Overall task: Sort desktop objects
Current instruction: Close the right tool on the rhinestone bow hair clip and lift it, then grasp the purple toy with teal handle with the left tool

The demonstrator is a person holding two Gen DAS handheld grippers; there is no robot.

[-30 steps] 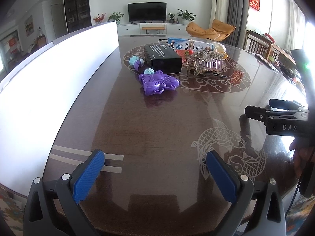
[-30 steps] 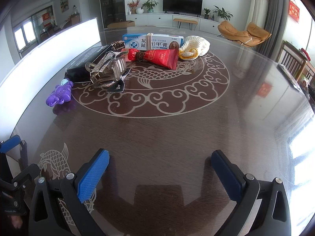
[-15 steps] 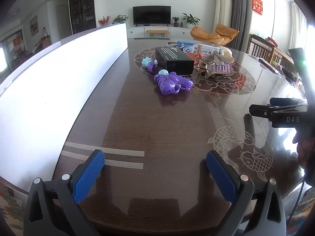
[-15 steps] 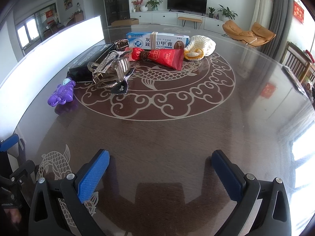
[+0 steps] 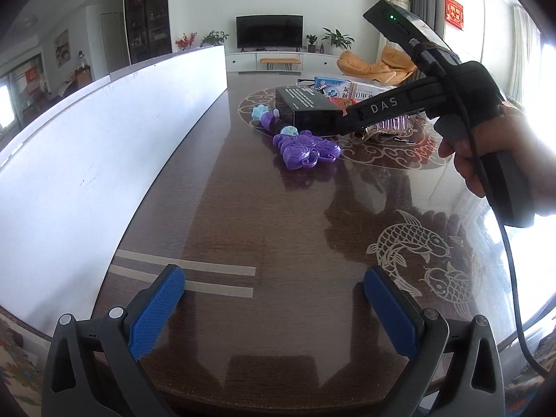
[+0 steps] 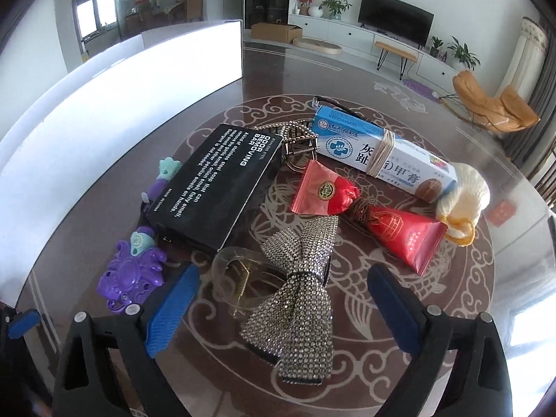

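A rhinestone bow hair clip (image 6: 299, 299) lies on the dark table (image 6: 434, 295), between the fingers of my right gripper (image 6: 282, 288). Its jaws are closing, and the blue pads (image 6: 173, 305) stand apart from the bow. Behind the bow sit a black box (image 6: 215, 180), two red sachets (image 6: 323, 187), a blue-white carton (image 6: 382, 153) and a cream knitted pouch (image 6: 462, 194). A purple toy (image 6: 130, 278) lies to the left. My left gripper (image 5: 274, 299) hangs open over bare table near two tape strips (image 5: 194, 278).
A white board (image 5: 104, 132) stands along the table's left side. In the left wrist view a person's hand (image 5: 486, 153) holds the right tool's handle above the pile, hiding part of it. A metal claw clip (image 6: 299, 139) lies behind the black box.
My right gripper has moved forward to the pile and now straddles the bow clip, with its jaws narrower. The left gripper has stayed about where it was.
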